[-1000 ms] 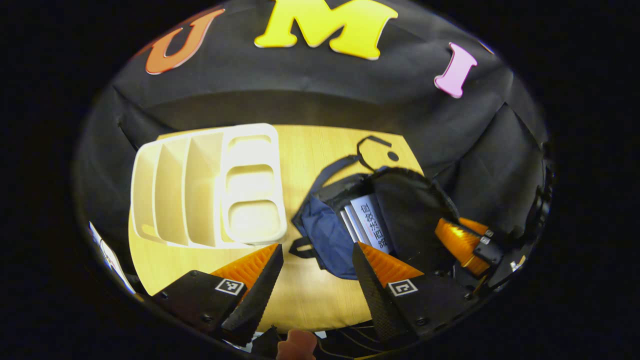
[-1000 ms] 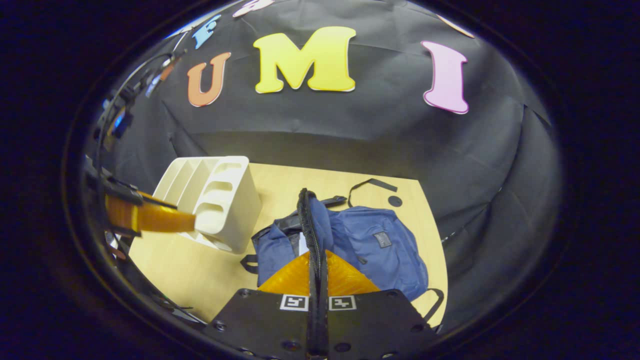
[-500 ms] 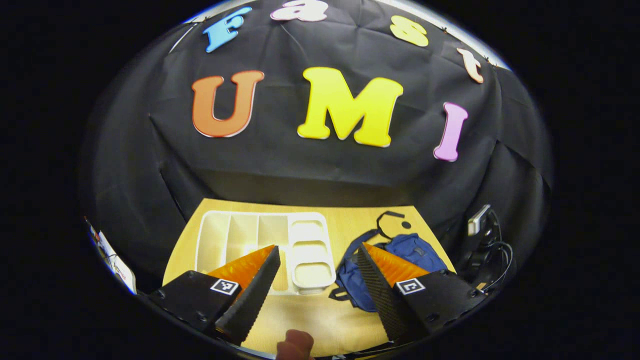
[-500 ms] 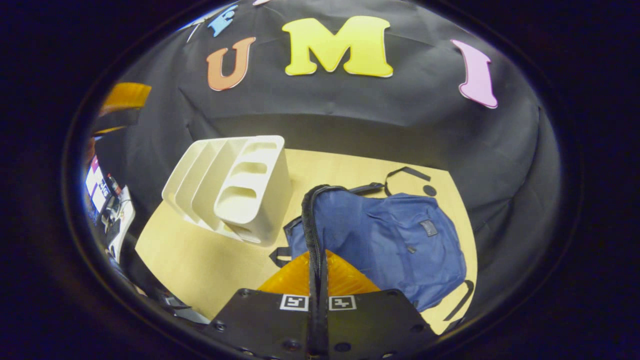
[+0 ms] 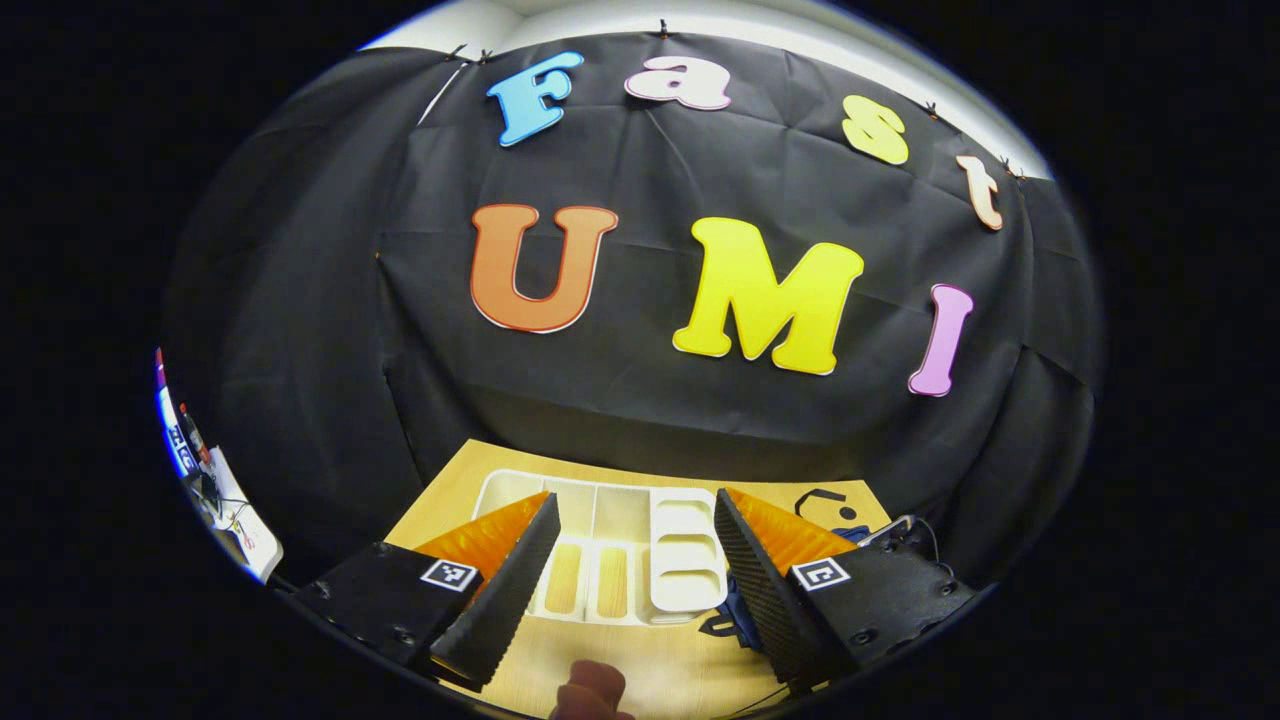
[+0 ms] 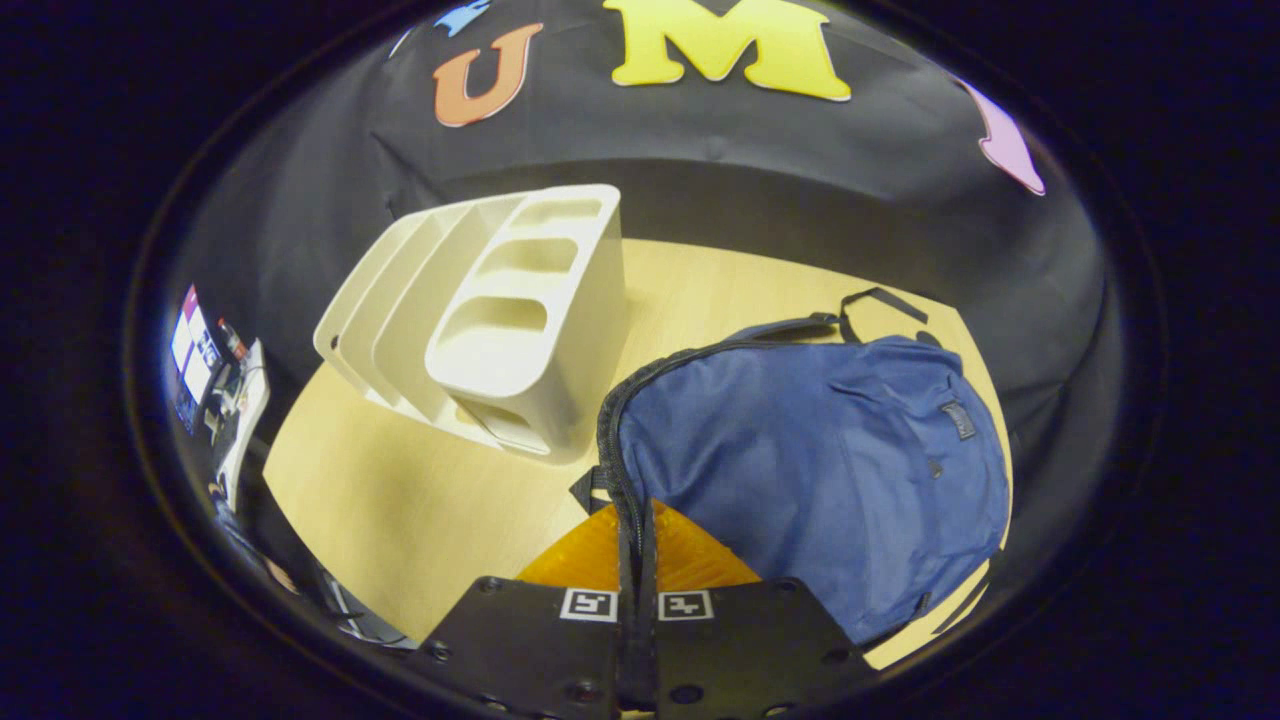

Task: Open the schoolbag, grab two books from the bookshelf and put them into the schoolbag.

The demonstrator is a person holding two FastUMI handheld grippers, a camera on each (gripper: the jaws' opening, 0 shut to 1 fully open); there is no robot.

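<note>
The blue schoolbag [image 6: 820, 470] lies flat on the wooden worktop [image 6: 400, 500], its front panel up and its black straps trailing toward the back wall. The right tool [image 6: 637, 520] is pressed together on the bag's black zipper edge at the near left corner, the fabric strip running down between its two fingers. Just beside the bag to the left stands the cream bookshelf [image 6: 500, 330], its slots open and showing no books, turned at an angle on the worktop.

In the left gripper view the left tool [image 5: 632, 560] is spread wide and holds nothing, raised well above the worktop [image 5: 660, 670] with the bookshelf [image 5: 620, 560] seen between its fingers and a sliver of the schoolbag [image 5: 735, 615] by its right finger. A fingertip [image 5: 590, 690] shows at the bottom edge
</note>
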